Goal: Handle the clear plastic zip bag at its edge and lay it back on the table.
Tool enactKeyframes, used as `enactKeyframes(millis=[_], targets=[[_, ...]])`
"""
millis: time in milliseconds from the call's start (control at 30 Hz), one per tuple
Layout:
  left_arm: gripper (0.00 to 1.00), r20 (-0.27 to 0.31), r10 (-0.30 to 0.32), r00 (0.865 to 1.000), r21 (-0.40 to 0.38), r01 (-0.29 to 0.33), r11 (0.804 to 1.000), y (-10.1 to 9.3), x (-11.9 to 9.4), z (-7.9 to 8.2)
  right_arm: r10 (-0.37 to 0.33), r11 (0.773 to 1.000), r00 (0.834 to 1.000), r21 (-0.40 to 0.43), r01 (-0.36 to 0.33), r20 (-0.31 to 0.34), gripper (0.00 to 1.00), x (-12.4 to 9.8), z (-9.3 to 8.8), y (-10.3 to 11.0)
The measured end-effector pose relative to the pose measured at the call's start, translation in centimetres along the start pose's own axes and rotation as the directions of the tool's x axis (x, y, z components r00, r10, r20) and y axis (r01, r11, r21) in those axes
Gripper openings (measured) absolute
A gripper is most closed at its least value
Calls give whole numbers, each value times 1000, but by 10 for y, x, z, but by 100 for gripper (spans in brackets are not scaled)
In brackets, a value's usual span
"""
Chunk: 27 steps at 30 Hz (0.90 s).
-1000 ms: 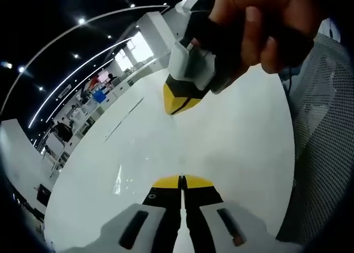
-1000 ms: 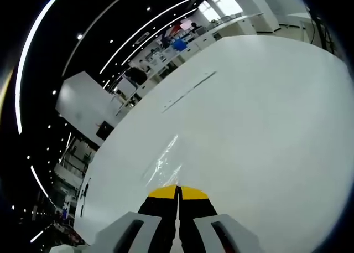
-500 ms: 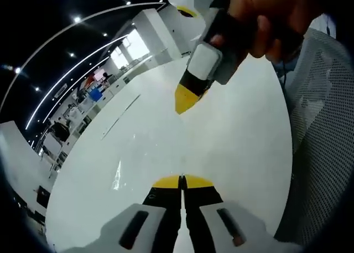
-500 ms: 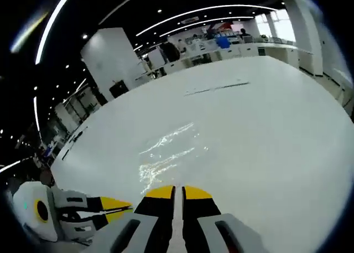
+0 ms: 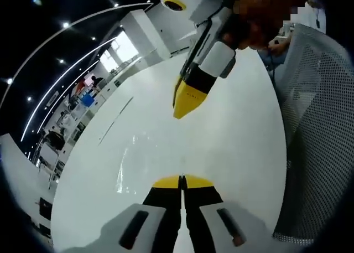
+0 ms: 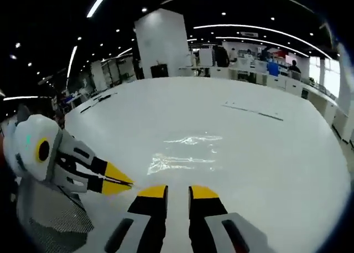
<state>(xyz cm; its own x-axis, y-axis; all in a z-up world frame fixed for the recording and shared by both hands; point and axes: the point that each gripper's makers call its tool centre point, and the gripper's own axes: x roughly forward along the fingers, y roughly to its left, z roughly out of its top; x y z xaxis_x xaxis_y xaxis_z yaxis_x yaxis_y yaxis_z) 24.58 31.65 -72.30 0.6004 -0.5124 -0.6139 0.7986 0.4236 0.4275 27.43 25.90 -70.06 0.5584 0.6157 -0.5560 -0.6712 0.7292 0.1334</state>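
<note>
The clear plastic zip bag [image 6: 188, 153] lies flat on the white table [image 6: 287, 153], showing as faint glints just ahead of my right gripper [image 6: 178, 193]. That gripper is open by a small gap, with nothing between its jaws. In the left gripper view the bag [image 5: 130, 164] glints left of my left gripper [image 5: 181, 181], which is shut and empty above the table [image 5: 238, 153]. The right gripper [image 5: 185, 101] comes down from the upper right, held by a hand. The left gripper [image 6: 113, 179] enters the right gripper view from the left, its yellow tips together.
A grey mesh chair [image 5: 315, 125] stands at the table's edge; it is the mesh chair [image 6: 50, 220] at lower left in the right gripper view. A thin dark strip [image 6: 251, 111] lies farther out on the table. Desks and people are far behind.
My right gripper's jaws have parted from shut to a small gap. The right gripper view has swung round, bringing the left gripper further into it. The bag lies as before.
</note>
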Motion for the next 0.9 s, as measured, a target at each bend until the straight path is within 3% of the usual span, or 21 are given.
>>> enactKeyframes(millis=[67, 133, 233, 367, 567, 900], targets=[[0, 3, -5, 1000, 7, 5, 1000, -1, 0, 1, 23, 999, 1000, -23, -23, -3, 12, 1, 0, 1], [0, 8, -9, 1000, 15, 9, 1000, -1, -2, 2, 52, 992, 999, -111, -52, -4, 13, 2, 1, 3], [0, 14, -24, 1000, 19, 23, 1000, -3, -3, 4, 116, 967, 993, -226, -117, -17, 15, 2, 1, 11], [0, 15, -43, 999, 30, 43, 999, -6, -5, 5, 203, 939, 979, -278, -200, -18, 18, 0, 2, 21], [0, 16, -54, 998, 51, 54, 997, -7, -8, 7, 214, 898, 975, -382, -218, -52, 16, -5, 0, 22], [0, 35, -59, 998, 52, 57, 997, -6, -11, 15, 219, 796, 971, -557, -237, -99, 17, -6, -2, 30]])
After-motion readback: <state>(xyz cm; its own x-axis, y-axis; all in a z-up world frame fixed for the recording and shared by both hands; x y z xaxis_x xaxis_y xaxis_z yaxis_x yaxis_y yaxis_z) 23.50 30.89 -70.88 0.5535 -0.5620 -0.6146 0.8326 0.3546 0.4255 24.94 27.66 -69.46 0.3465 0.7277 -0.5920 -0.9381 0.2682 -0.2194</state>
